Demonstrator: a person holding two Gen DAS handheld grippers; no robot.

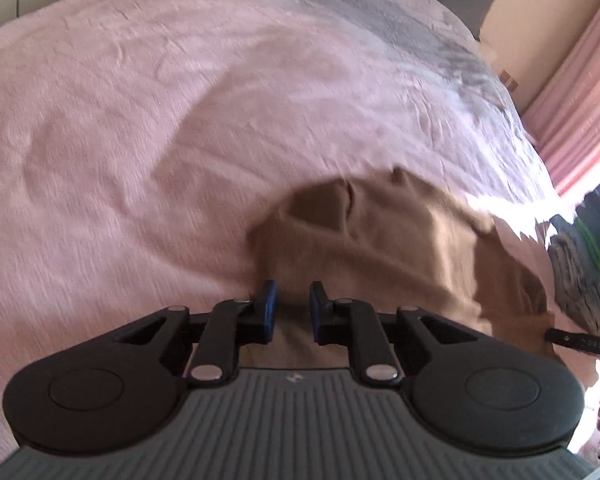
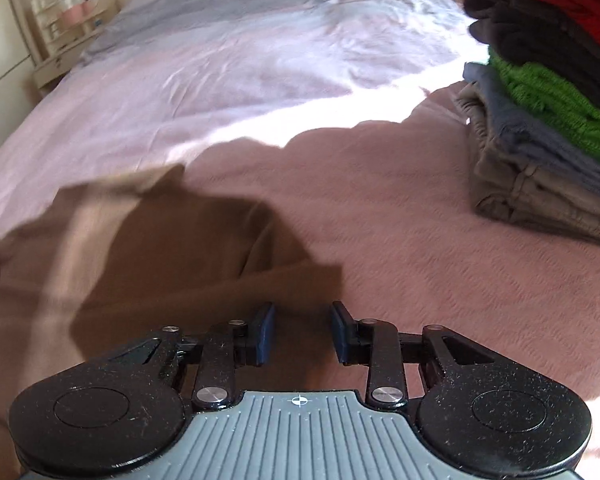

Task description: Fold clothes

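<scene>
**op:** Left wrist cam has my left gripper (image 1: pixel 292 306) low over a brown garment (image 1: pixel 380 248) on the pink bedspread (image 1: pixel 120 140). The blue pads (image 1: pixel 269 304) sit apart with a gap between them and nothing pinched, so that claw is open. Brown cloth shows through the gap and runs under the gripper body. Everything is smeared with motion blur, so I can't tell if the pads touch the fabric.

**reply:** what about the other side? and where's the garment exactly?

**op:** Right gripper (image 2: pixel 302 332) is the same deal: pads spread, nothing between them, open. On the right wrist cam the brown garment (image 2: pixel 160 248) lies rumpled to the left of and ahead of the fingers, one edge reaching just in front of them, with pink bedspread (image 2: pixel 420 280) showing on the right side. So it's on the bed, near edge, between my two grippers roughly. It's bunched and creased, with a hard shadow across it.

**reply:** anything else on the bed?

**op:** Yeah, a stack of folded clothes (image 2: pixel 540 120) far right, well apart from the brown one: khaki at the bottom, then grey-blue, bright green, dark ones and red on top. Left cam catches a sliver of that stack (image 1: pixel 584 264) at its right edge. Sun patch hits the middle of the bed, and a nightstand (image 2: pixel 60 44) sits top left.
</scene>
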